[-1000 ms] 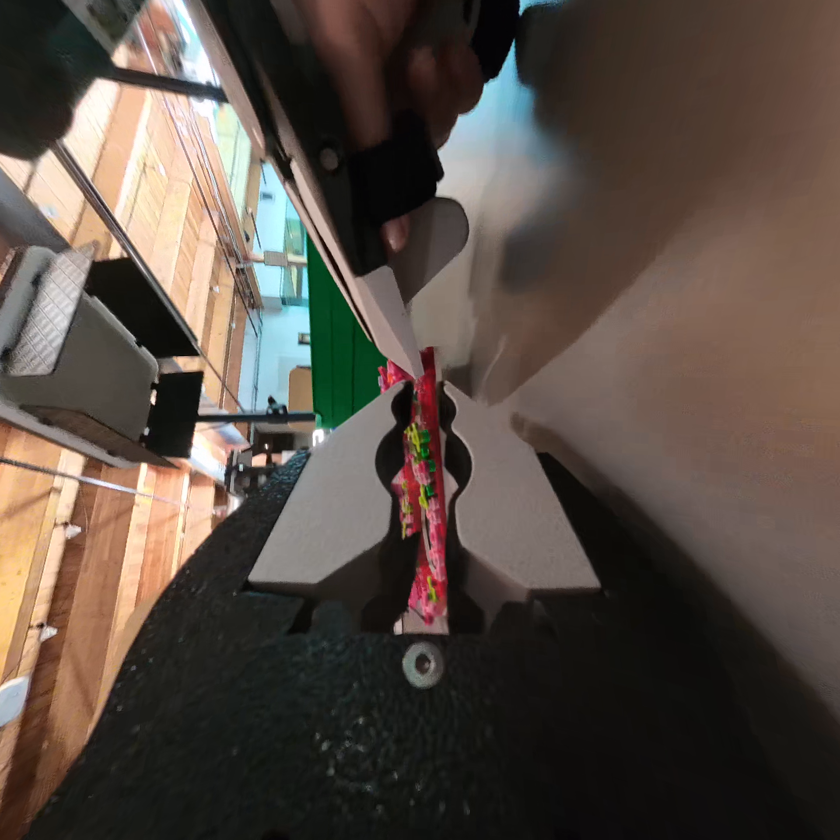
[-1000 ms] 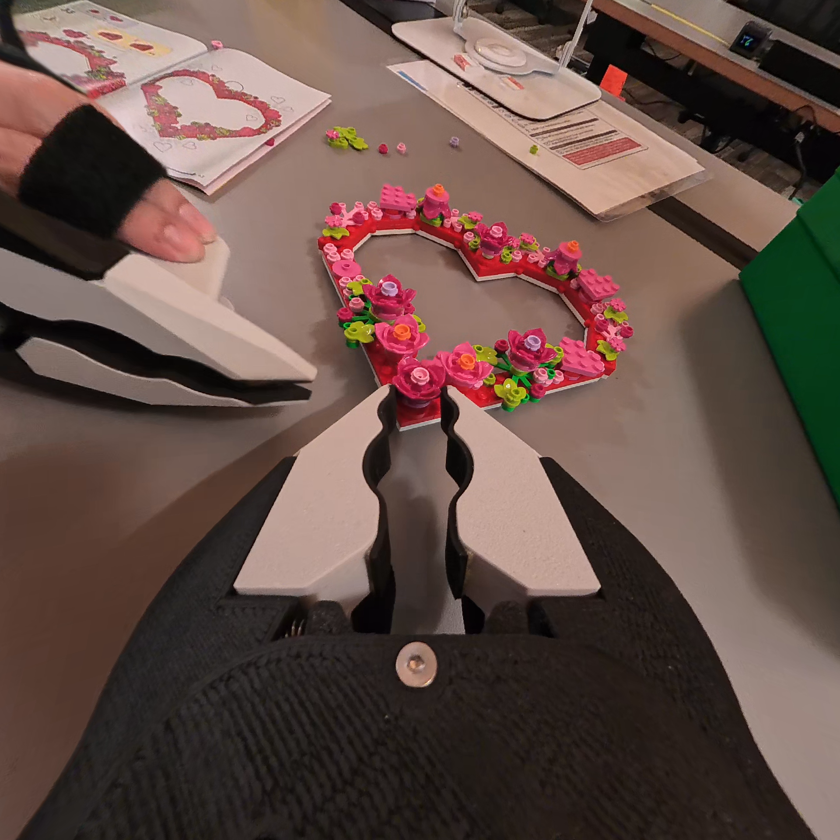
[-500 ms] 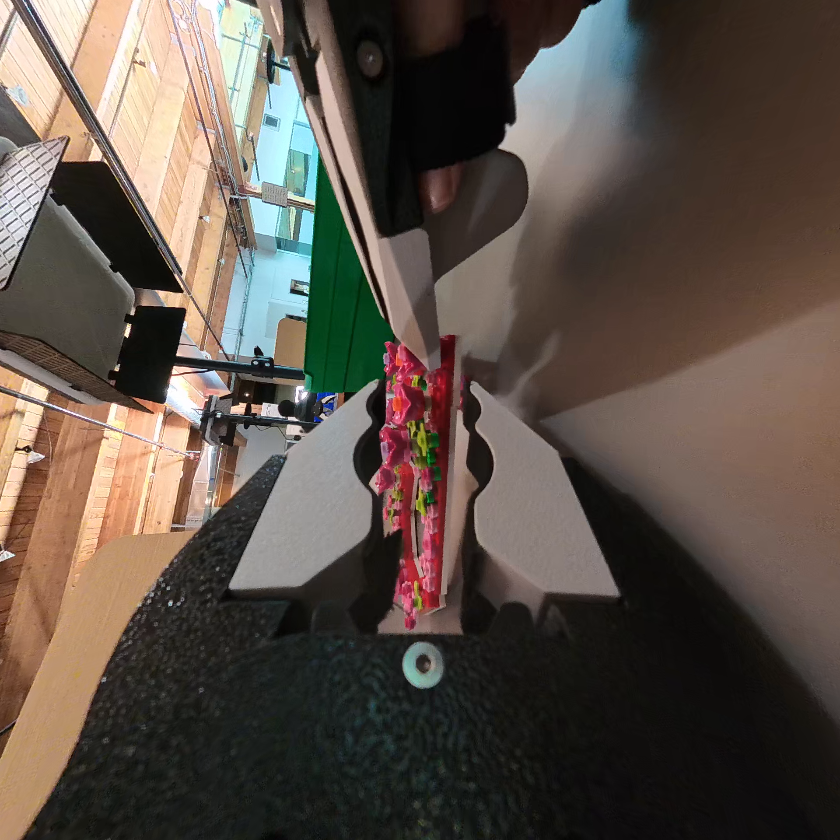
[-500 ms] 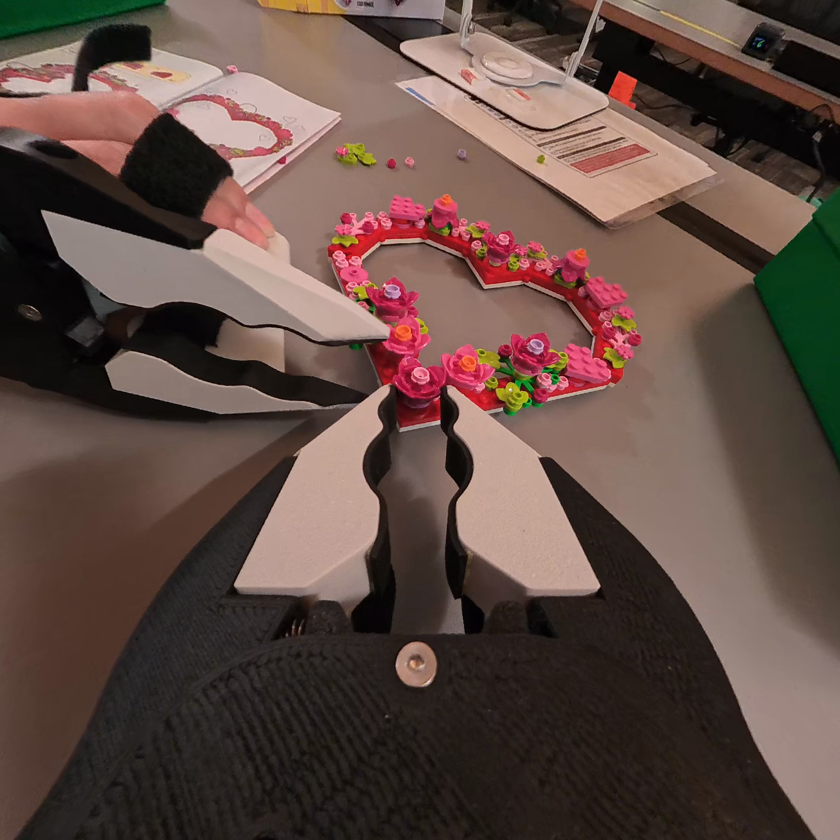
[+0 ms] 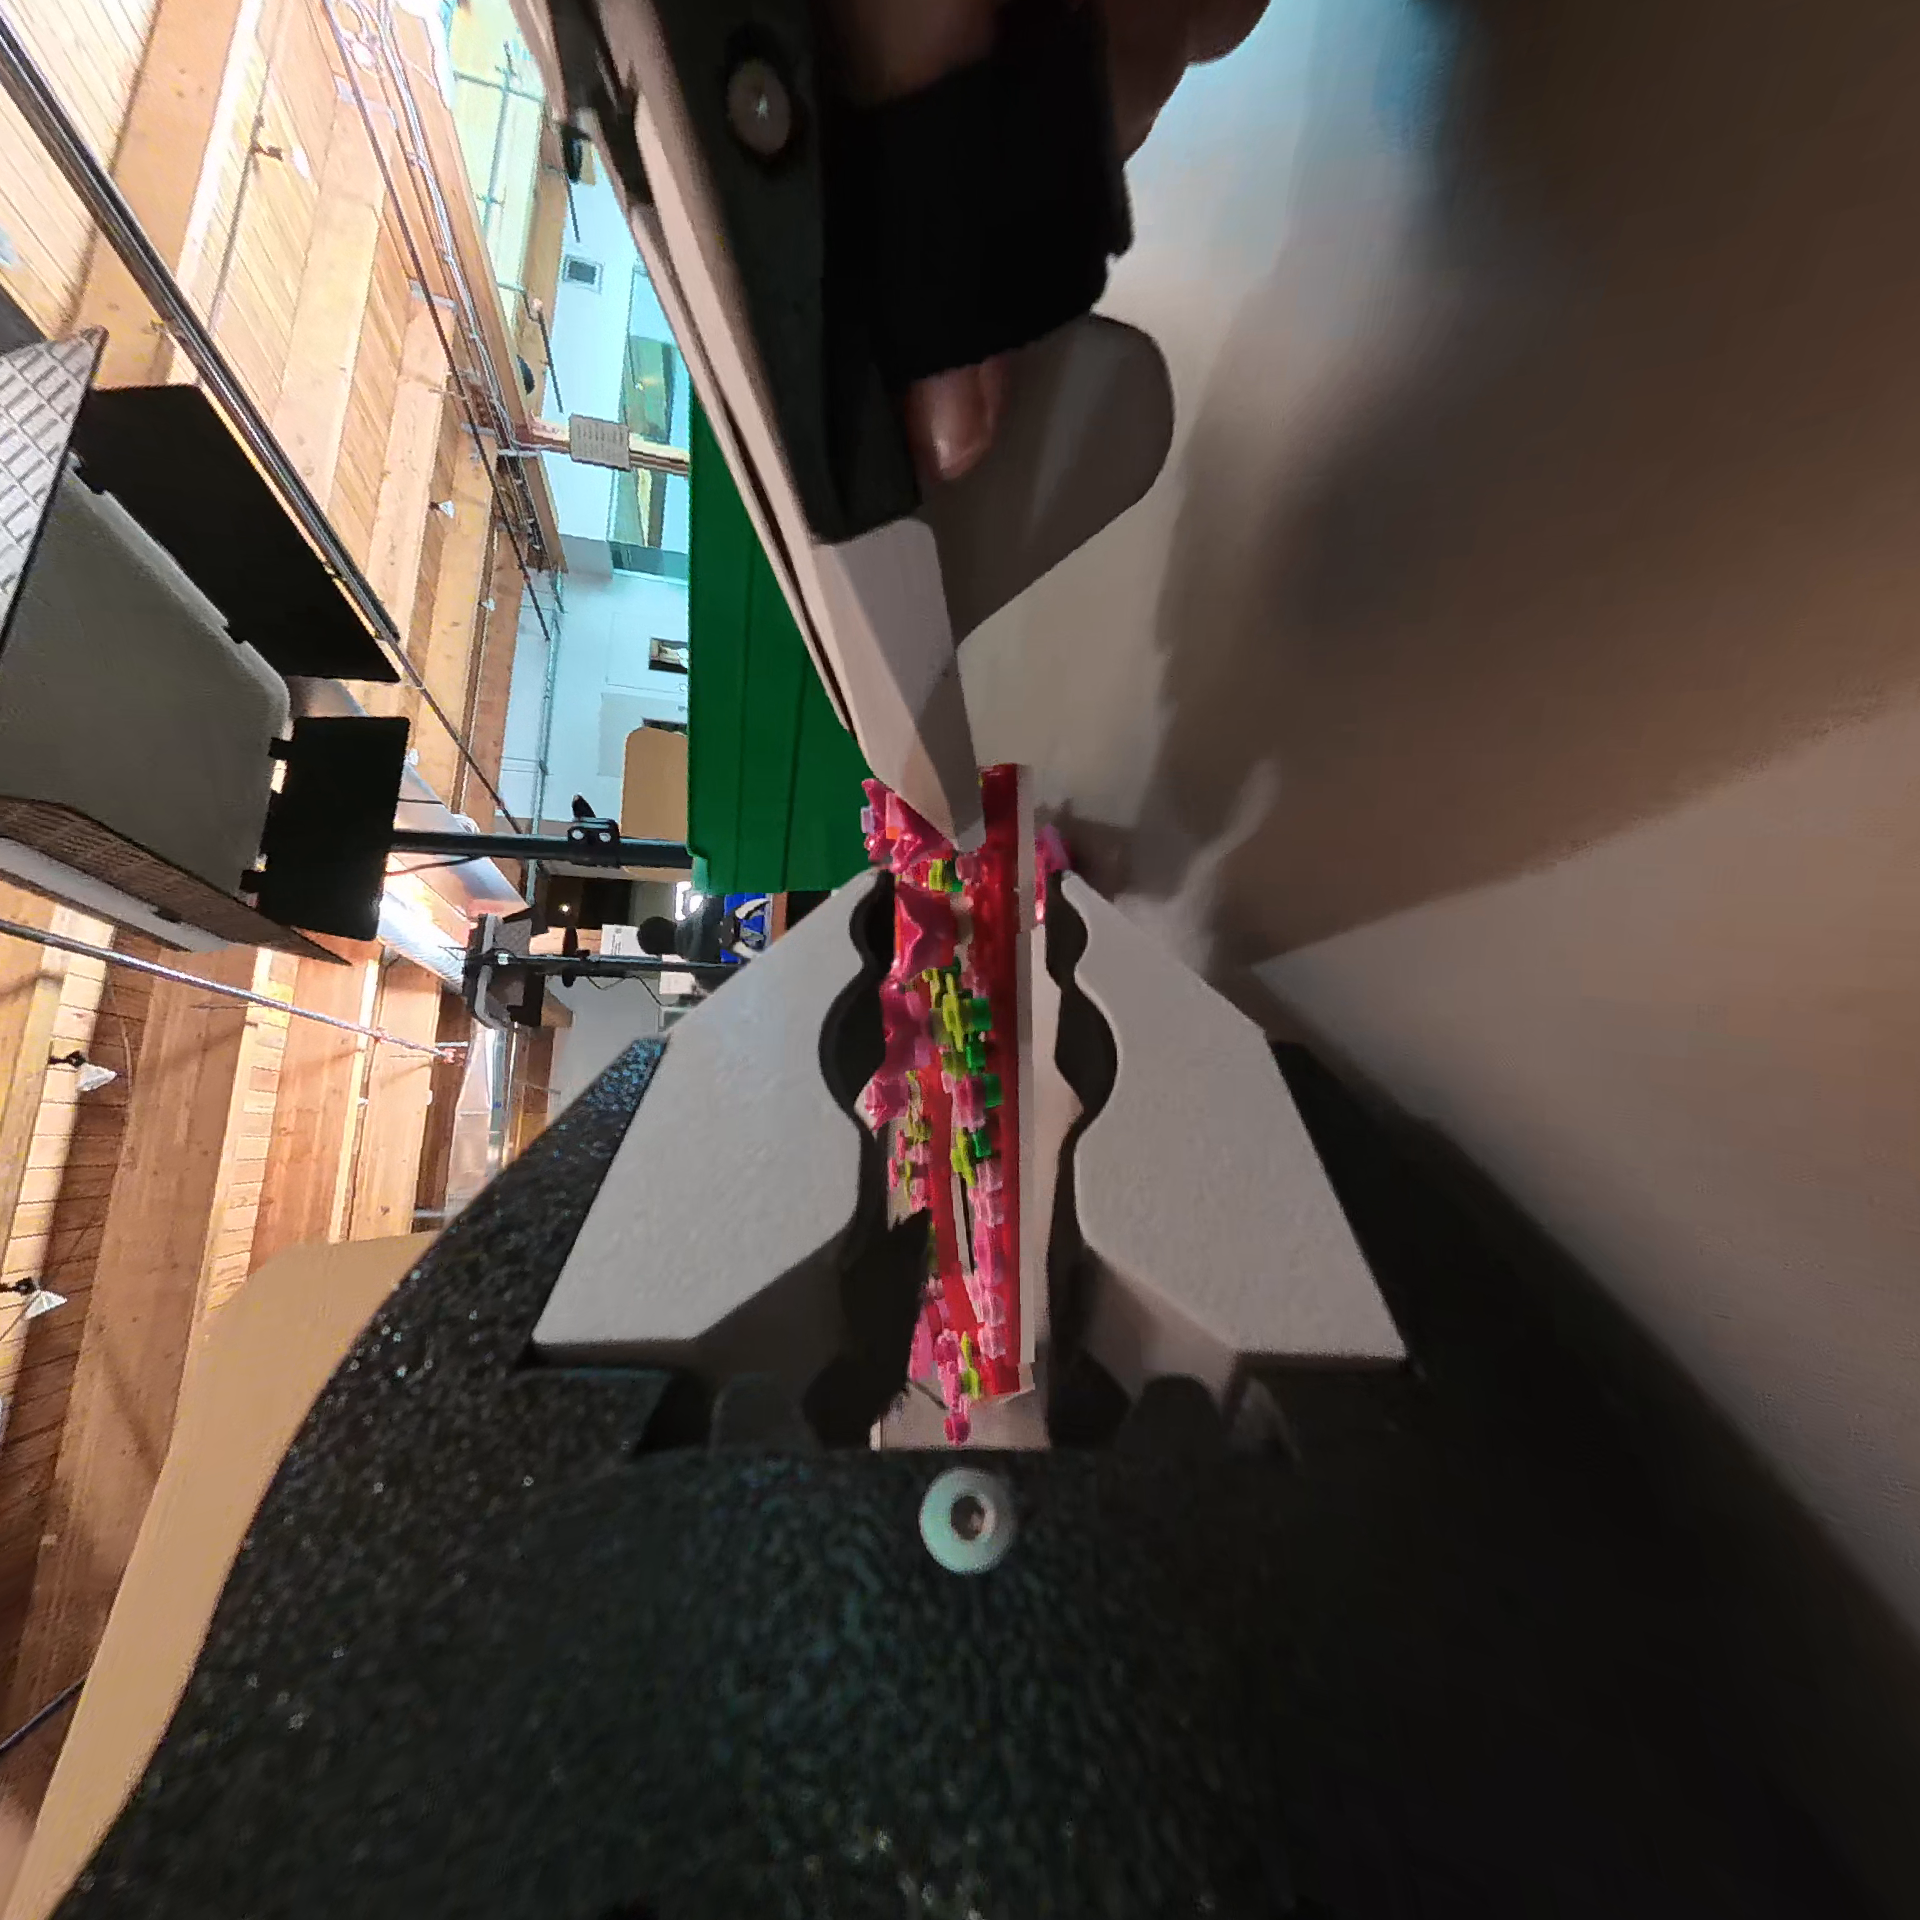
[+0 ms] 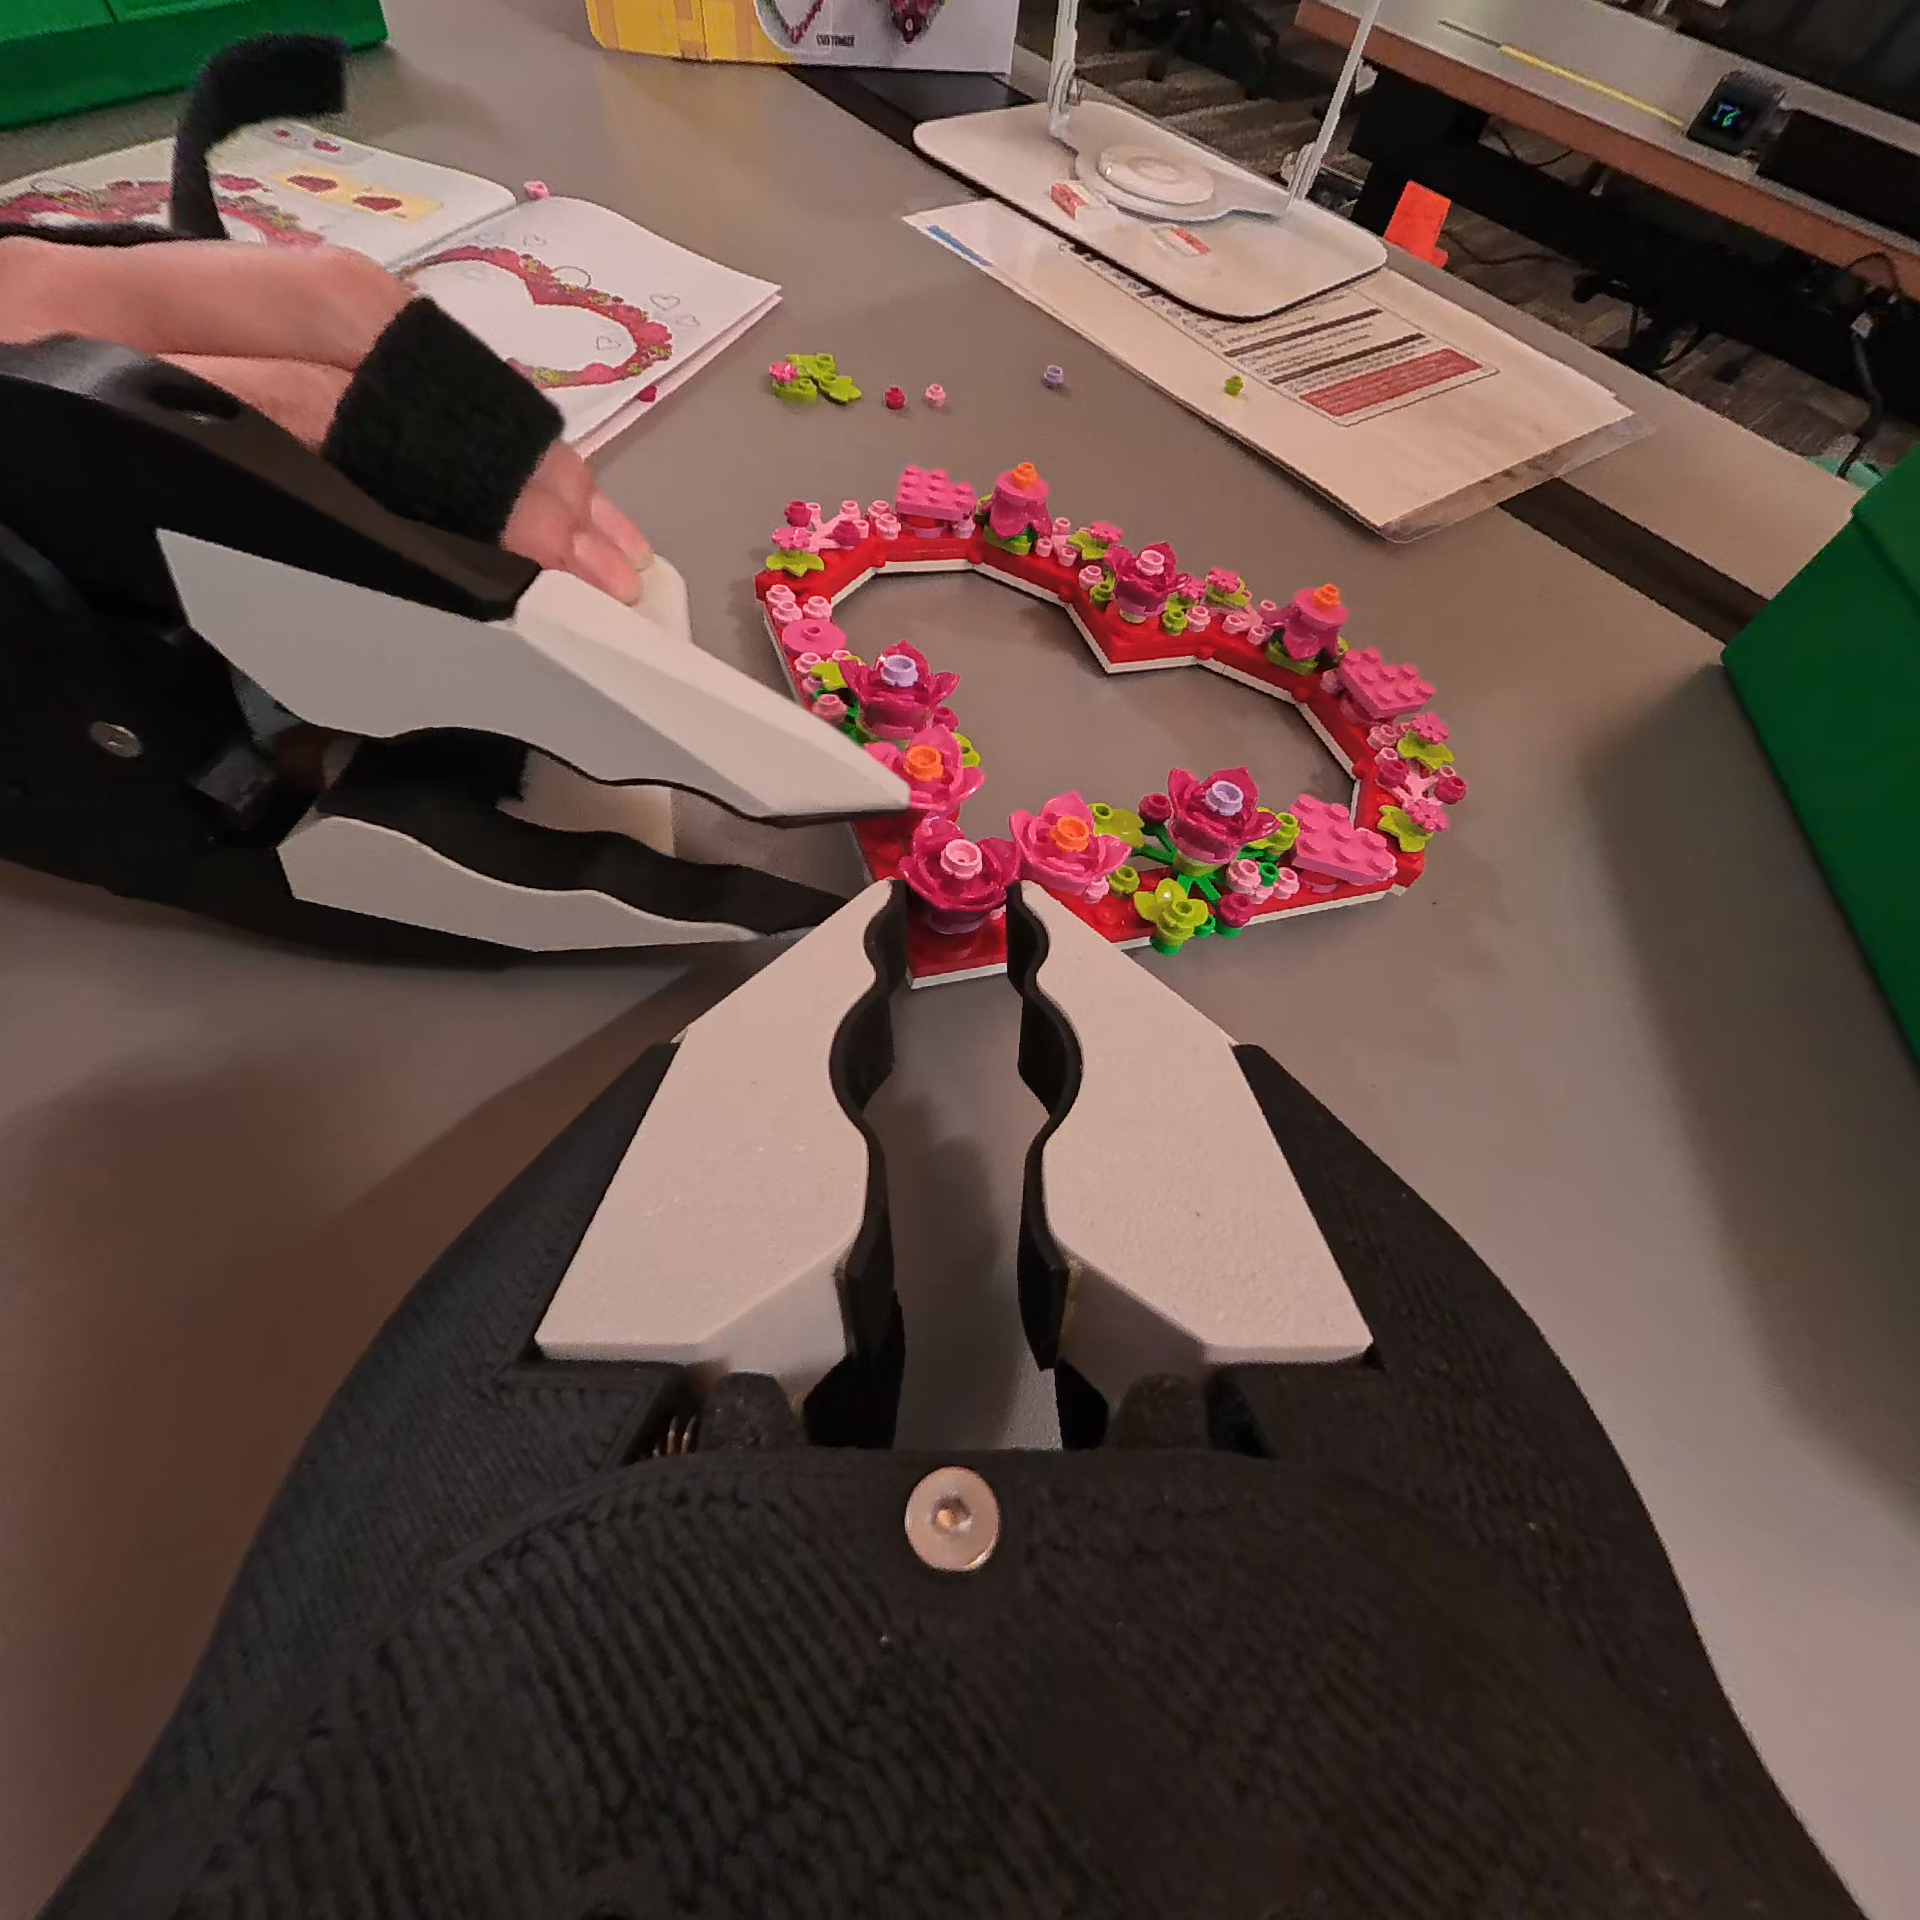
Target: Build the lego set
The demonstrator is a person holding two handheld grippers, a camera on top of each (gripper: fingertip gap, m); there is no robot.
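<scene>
A red heart-shaped lego frame [image 6: 1117, 649] covered in pink flowers and green leaves lies flat on the grey table [image 6: 1455, 1091]. My right gripper [image 6: 948, 899] is shut on the heart's lower tip, with a pink flower [image 6: 956, 862] between its fingertips. My left gripper [image 6: 852, 857] lies on its side at the left, open. Its upper finger [image 6: 623, 686] is over the heart's left edge and its lower finger [image 6: 499, 894] is on the table. In the left wrist view the heart [image 5: 971, 1091] stands edge-on between my left gripper's [image 5: 971, 883] fingers. My right gripper [image 5: 951, 810] touches it from above.
An open instruction booklet [image 6: 582, 301] lies at the back left. Small loose pieces [image 6: 816, 376] lie behind the heart. A laminated sheet [image 6: 1351, 374] and a white stand base [image 6: 1153, 187] are at the back right. A green box [image 6: 1829, 727] stands at the right. A gloved hand [image 6: 436, 416] holds the left gripper. Less than 4 cm separates the two grippers' tips.
My left gripper has opened and moved right, so its fingers now straddle the heart's left edge. My right gripper has stayed on the heart's tip.
</scene>
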